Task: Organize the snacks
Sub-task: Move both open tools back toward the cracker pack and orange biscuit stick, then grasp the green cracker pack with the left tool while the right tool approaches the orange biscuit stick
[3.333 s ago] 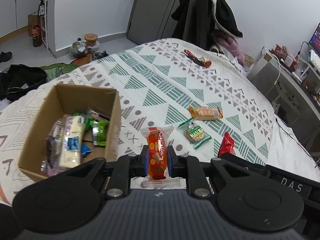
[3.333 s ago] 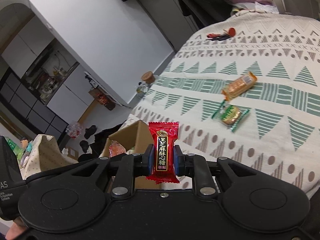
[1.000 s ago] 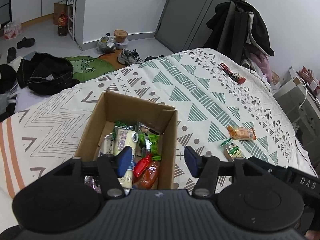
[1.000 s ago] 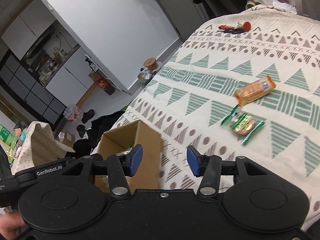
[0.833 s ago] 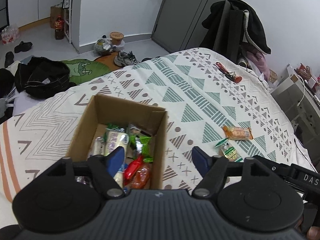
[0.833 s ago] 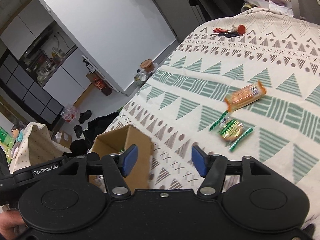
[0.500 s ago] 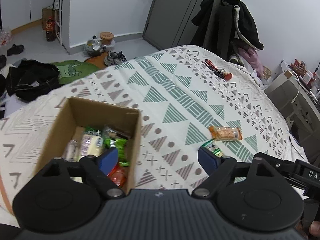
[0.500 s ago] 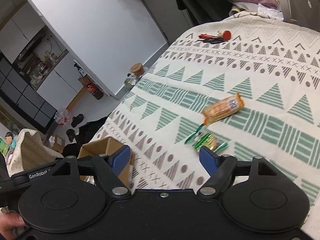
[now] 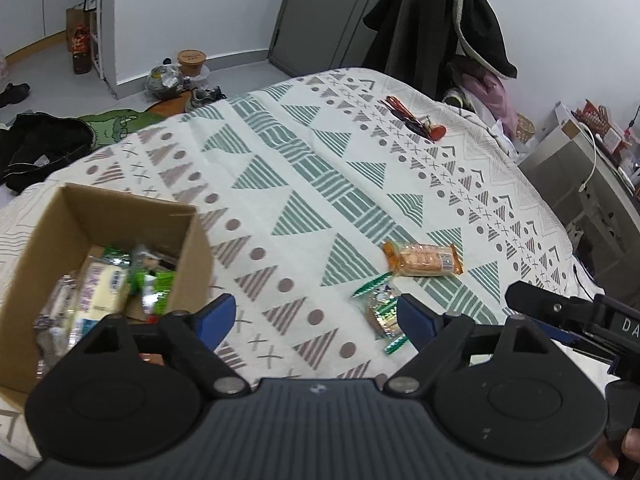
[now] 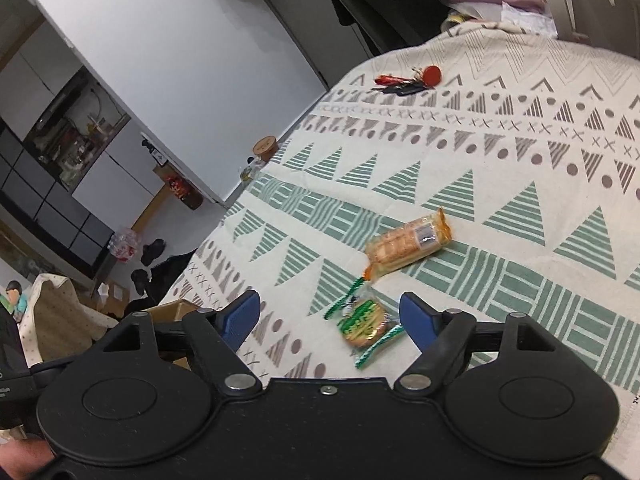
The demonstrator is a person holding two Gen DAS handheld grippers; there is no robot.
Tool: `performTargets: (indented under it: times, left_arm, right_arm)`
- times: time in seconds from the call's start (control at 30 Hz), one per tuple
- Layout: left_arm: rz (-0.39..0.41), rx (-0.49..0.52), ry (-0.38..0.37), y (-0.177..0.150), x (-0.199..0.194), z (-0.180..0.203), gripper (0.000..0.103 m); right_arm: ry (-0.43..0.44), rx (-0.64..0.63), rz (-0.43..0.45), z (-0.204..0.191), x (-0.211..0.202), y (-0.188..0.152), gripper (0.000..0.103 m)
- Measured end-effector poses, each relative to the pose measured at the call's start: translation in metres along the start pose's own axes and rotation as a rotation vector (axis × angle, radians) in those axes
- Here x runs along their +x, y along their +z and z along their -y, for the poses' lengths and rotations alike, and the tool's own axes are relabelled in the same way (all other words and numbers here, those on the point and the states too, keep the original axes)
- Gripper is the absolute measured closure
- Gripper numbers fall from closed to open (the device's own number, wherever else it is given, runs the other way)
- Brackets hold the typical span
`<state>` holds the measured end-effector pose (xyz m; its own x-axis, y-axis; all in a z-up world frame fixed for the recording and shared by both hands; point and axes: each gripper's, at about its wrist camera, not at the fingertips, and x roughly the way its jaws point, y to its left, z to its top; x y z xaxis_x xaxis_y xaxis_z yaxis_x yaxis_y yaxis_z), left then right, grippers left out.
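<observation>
Both sets of jaws stood wide and held nothing. The right gripper (image 10: 330,320) hung low over the bed with the green-wrapped cookie (image 10: 363,325) lying almost straight ahead of it, a little toward its right-hand pad (image 10: 416,318) and inside the span of the open jaws. The left gripper (image 9: 314,320) also faced that cookie (image 9: 380,314), but from its side the packet sat off against the right-hand pad (image 9: 414,318), partly hidden behind it — so the right hand looked the better placed for the pick.

The cookie's twisted green ends ran on a slant across the right gripper's view, from upper left to lower right, so a slight turn of the wrist would probably be needed to close across the narrow middle rather than along the wrapper. Just beyond it, apart from it, lay the orange cracker pack (image 10: 408,242), its long axis also slanted across that view.

The cardboard box (image 9: 72,220) stood to the left, open-topped and already holding several wrapped snacks; it was the nearer thing to the left hand. Everything rested on a soft bedspread (image 9: 304,184) patterned with green and brown triangles. A bunch of keys (image 9: 416,122) lay far up the bed, a dark coat (image 9: 452,20) hung by the door, and clothes and shoes littered the floor.
</observation>
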<state>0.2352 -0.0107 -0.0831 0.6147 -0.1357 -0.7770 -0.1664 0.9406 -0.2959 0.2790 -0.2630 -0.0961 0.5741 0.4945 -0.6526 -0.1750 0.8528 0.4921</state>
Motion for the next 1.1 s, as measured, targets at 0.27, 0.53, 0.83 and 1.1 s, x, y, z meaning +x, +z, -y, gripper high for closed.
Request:
performTargets:
  times: [0.27,0.53,0.83,1.1]
  left_arm:
    - [-0.014,-0.010,0.013,-0.003,0.032,0.027,0.018]
    - [-0.051,-0.038,0.028,-0.011,0.071,0.053,0.026]
    - [-0.058,-0.050,0.077,-0.014,0.107,0.079,0.028]
    - [-0.083,-0.081,0.135,-0.016,0.138,0.091,0.028]
  right_arm:
    - [0.036,0.078,0.002,0.033,0.017,0.003,0.028]
    - [0.077,0.166,-0.007,0.063,0.033,0.008,0.032]
    - [0.129,0.231,-0.015,0.083,0.044,0.011,0.032]
    - [0.138,0.276,-0.023,0.098,0.054,0.013,0.032]
